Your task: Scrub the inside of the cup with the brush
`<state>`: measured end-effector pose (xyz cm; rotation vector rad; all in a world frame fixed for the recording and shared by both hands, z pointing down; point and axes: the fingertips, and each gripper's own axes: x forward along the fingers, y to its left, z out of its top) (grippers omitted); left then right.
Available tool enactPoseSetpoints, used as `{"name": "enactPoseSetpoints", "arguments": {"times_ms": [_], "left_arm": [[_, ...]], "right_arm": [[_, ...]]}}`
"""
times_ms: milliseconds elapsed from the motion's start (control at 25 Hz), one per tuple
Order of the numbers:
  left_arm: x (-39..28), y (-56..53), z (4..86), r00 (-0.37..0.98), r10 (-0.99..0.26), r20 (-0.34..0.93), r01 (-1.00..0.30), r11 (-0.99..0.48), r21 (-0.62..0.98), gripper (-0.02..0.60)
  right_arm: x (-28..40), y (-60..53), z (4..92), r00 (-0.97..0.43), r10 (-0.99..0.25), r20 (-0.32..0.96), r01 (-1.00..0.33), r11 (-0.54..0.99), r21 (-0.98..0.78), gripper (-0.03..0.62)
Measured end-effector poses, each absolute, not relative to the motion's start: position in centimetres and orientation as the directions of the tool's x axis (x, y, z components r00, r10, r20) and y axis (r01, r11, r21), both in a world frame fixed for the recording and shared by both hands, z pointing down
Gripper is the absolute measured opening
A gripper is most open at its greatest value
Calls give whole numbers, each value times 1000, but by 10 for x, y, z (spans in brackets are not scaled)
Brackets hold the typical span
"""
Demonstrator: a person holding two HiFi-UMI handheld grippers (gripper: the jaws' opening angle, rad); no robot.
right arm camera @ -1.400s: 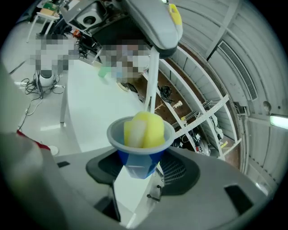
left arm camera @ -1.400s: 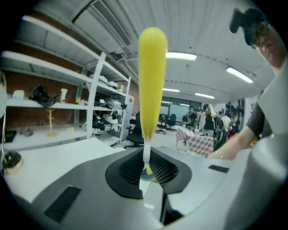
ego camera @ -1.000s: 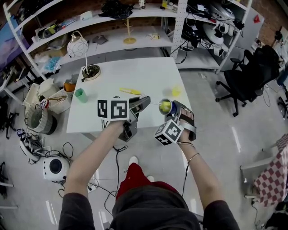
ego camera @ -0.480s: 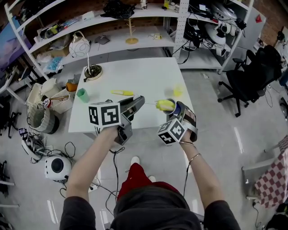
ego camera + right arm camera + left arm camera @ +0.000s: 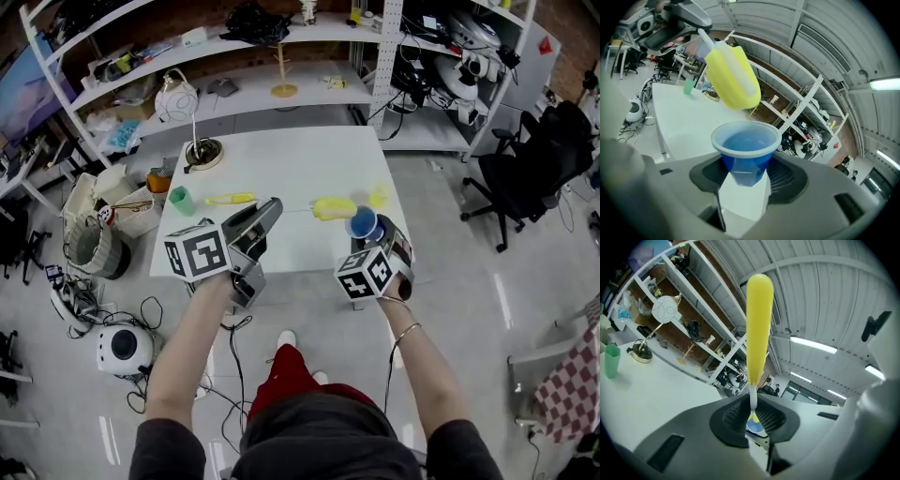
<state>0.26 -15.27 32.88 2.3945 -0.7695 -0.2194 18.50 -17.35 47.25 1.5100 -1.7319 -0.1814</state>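
Note:
My left gripper [image 5: 270,210] is shut on the thin white stem of the brush [image 5: 758,319], whose yellow sponge head [image 5: 329,206] points right, toward the cup. The blue cup [image 5: 363,223] is held in my right gripper [image 5: 373,236], whose jaws are shut on its lower body, mouth up and tilted. In the right gripper view the sponge head [image 5: 733,78] hangs just above and left of the cup's rim [image 5: 746,136], outside the cup. The cup's inside looks empty. In the left gripper view the cup [image 5: 754,425] shows small behind the stem.
Both grippers hover over the near edge of the white table [image 5: 281,159]. On it stand a green cup [image 5: 180,200], a yellow tool [image 5: 230,199], a small yellow thing [image 5: 378,196] and a lamp [image 5: 200,150]. Shelves stand behind; cables and bins lie on the floor to the left.
The sponge head was inside the cup a second ago; my left gripper has drawn back to the left and pulled it out. The cup has rolled in place, so its mouth now faces up.

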Motion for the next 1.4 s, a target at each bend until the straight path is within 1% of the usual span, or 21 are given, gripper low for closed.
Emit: {"name": "enactPoseSetpoints", "arguments": {"times_ms": [160, 280, 440, 680, 920, 1160, 1400], "left_arm": [[-18, -155, 316, 771, -631, -87, -450, -636, 627, 41], [-32, -157, 309, 710, -685, -163, -444, -615, 652, 41], [-52, -161, 305, 602, -768, -218, -506, -579, 639, 41], [-76, -161, 304, 440, -865, -240, -690, -497, 527, 41], [-89, -163, 298, 344, -905, -252, -822, -420, 385, 41], [-102, -171, 298, 304, -920, -248, -881, -371, 295, 41], [-120, -190, 310, 274, -935, -224, -902, -331, 278, 41]], "right_arm": [[178, -173, 470, 7, -881, 473, -813, 270, 516, 255], [175, -173, 468, -20, -876, 481, -855, 264, 445, 255], [168, -175, 465, -60, -873, 485, -904, 253, 343, 255], [145, -180, 460, -132, -877, 462, -939, 259, 224, 255], [116, -194, 456, -203, -877, 436, -945, 292, 149, 256], [85, -212, 455, -259, -877, 406, -940, 325, 102, 256], [57, -233, 461, -308, -867, 391, -927, 365, 80, 256]]}}
